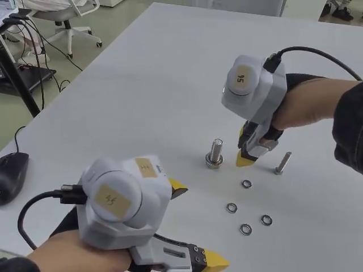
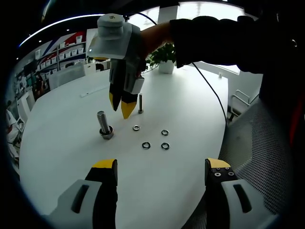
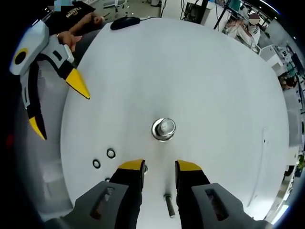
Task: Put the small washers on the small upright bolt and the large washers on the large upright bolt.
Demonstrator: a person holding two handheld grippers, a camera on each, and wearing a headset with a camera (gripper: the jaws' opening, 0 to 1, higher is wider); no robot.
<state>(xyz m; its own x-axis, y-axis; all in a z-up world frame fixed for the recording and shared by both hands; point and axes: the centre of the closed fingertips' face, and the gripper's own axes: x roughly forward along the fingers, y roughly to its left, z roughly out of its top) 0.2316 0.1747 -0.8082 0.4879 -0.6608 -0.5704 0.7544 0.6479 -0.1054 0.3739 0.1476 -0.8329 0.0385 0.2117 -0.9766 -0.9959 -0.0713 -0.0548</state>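
The large upright bolt stands mid-table with a washer around its foot. To its right stands the small bolt. Several small washers lie flat in front of the bolts. My right gripper hovers point-down between the two bolts, jaws a narrow gap apart with nothing between them. My left gripper is held low at the near edge, wide open and holding nothing.
The white table stretches bare behind the bolts. A black mouse lies at its left edge. On the floor to the far left are an office chair and cables.
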